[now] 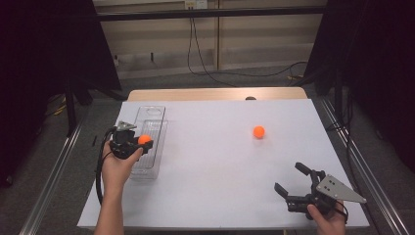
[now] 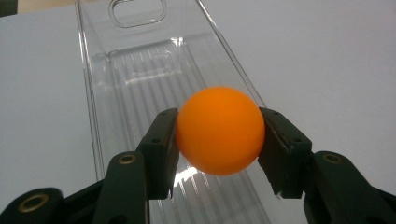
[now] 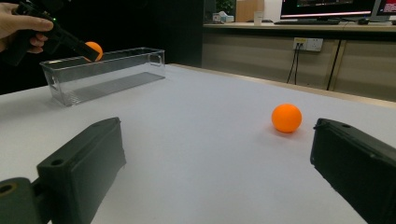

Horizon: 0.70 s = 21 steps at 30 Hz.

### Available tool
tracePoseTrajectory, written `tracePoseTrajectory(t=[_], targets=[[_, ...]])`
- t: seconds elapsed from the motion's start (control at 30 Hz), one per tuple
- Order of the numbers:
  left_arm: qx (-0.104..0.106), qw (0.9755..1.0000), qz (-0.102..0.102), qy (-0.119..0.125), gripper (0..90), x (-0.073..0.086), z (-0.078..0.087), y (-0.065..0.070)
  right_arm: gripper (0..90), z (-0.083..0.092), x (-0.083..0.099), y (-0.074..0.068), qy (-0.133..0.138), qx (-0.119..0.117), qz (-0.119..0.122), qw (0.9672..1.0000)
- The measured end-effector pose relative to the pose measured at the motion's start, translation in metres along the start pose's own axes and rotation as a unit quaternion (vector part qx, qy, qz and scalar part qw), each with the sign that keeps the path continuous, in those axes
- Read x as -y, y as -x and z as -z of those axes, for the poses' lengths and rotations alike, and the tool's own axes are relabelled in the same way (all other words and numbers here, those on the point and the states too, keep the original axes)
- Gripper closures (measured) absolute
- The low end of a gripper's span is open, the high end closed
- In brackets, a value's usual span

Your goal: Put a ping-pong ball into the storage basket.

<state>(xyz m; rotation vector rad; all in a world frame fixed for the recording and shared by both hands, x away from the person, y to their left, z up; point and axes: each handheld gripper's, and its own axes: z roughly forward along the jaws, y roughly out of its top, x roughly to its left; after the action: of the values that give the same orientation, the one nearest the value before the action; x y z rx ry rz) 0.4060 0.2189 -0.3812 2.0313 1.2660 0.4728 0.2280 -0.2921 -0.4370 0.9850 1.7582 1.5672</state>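
The tray (image 1: 150, 128) lies along the left side of the table (image 1: 215, 161); the left gripper (image 1: 142, 142) hangs over it with a ball (image 1: 144, 139) between its jaws — above the tray, not in it; a second ball (image 1: 259, 131) sits right of centre; the right gripper (image 1: 291, 181) rests near the front right corner — well apart.

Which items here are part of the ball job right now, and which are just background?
In play:
- orange ball clamped in the left hand-held gripper, above the bin
- clear plastic bin
- second orange ball, loose on the table
- right hand-held gripper, open, holding nothing

Just lying about:
- black cable on the floor
- wall socket
- monitor
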Motion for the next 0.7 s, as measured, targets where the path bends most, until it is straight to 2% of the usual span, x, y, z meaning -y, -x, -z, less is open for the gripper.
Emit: tracePoseTrajectory(t=[0.07,0.43,0.7], targets=[[0.0,1.0,0.003,0.006,50.7,0.0013,-0.0013,-0.0014,2.3,0.0001,0.0001,-0.0001,-0.001,0.0,0.0,1.0],[-0.008,0.9999,0.01,0.002,49.7,0.004,-0.0048,-0.0044,2.3,0.0,0.0001,0.0,-0.001,0.0,0.0,1.0],[-0.015,0.9999,0.006,0.0,49.9,0.0038,-0.0059,-0.005,2.3,0.0001,0.0001,0.0,-0.001,0.0,0.0,1.0]])
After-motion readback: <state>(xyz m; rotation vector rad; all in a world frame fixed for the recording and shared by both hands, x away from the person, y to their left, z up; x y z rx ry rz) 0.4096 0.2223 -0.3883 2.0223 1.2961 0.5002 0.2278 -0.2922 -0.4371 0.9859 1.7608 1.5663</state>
